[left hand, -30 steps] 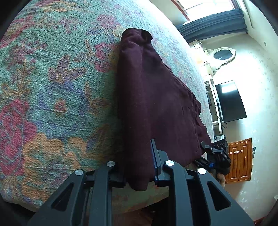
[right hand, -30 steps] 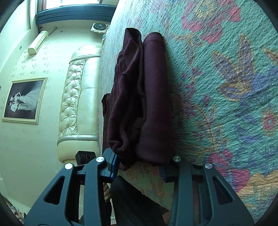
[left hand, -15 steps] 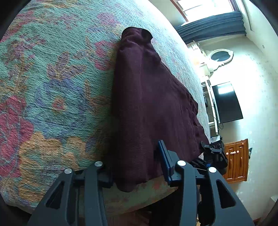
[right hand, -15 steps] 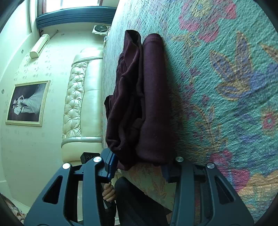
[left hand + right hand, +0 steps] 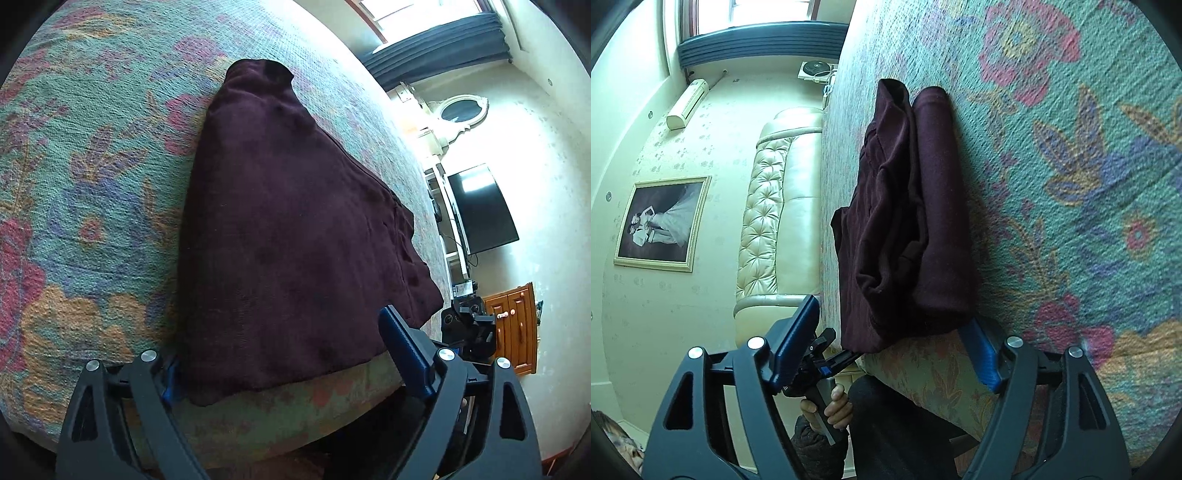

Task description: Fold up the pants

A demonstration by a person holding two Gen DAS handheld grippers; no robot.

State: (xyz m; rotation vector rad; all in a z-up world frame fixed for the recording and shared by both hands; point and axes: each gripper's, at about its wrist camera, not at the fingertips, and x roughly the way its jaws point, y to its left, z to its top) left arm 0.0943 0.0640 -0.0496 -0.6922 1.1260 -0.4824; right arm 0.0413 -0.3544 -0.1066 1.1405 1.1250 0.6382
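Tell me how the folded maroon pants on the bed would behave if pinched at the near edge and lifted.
The pants would probably go floppy: the cloth sags in soft wrinkled layers. The fold would likely fall open, since the stacked layers lie loose with nothing pinning them. They look unlikely to slip on the bedspread, whose weave is coarse.

The pants (image 5: 288,236) lie folded on the bed (image 5: 92,206), at its near edge, with one end hanging slightly over that edge. The left gripper (image 5: 284,373) sits at this near end, its jaws opening to either side of the cloth. The right gripper (image 5: 886,350) sits at the same edge, jaws opening, cloth between them. A headboard (image 5: 775,206) stands along the bed's far side in the right wrist view.
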